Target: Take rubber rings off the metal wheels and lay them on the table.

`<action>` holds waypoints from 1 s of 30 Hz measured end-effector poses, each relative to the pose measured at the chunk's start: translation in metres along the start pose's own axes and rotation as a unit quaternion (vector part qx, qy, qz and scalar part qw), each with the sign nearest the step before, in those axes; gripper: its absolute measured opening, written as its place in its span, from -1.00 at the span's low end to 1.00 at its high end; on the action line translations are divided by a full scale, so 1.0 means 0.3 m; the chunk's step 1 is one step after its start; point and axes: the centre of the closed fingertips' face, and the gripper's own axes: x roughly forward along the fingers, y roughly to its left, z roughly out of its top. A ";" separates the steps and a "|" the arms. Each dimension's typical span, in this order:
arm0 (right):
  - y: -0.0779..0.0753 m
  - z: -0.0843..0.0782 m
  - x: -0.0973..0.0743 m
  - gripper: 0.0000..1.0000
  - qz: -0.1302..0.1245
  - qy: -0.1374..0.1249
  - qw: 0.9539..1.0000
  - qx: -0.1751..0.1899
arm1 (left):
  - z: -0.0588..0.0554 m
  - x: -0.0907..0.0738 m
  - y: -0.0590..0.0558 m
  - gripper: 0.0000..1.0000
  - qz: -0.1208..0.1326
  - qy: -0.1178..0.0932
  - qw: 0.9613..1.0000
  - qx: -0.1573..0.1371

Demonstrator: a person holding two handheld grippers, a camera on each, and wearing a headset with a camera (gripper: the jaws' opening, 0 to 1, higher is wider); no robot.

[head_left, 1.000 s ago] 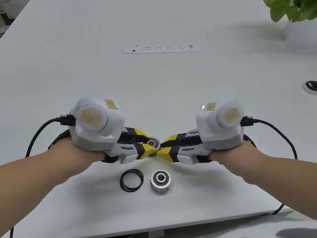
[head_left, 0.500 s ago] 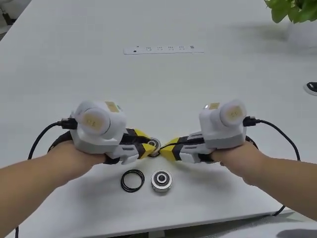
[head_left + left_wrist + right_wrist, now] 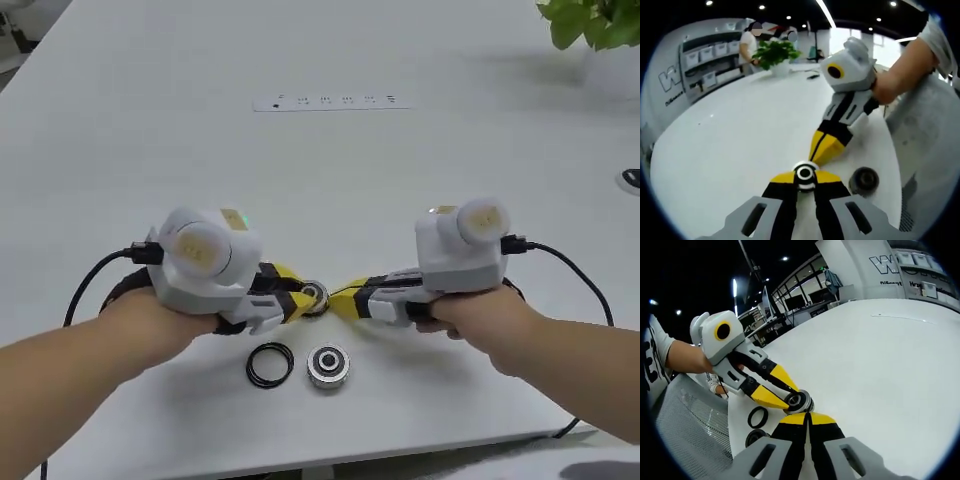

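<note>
Gripping a wheel (image 3: 805, 172) in the left gripper (image 3: 805, 178), touching it with the pressed-together right gripper (image 3: 806, 418), near a ring (image 3: 269, 364) and second wheel (image 3: 328, 365).

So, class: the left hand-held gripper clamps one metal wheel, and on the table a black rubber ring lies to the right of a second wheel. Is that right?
One slip: the ring lies to the left of the second wheel, as the head view shows. The left hand-held gripper does clamp the other wheel, above the table.
</note>
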 end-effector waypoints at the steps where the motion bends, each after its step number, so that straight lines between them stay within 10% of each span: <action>1: 0.003 0.008 -0.004 -1.00 -0.001 -0.006 1.000 0.007 | 0.000 0.000 -0.001 -0.75 0.000 0.001 1.000 -0.001; 30: 0.068 0.029 -0.005 -1.00 0.013 -0.014 0.999 0.025 | -0.006 0.010 0.012 -0.76 0.015 0.014 1.000 0.002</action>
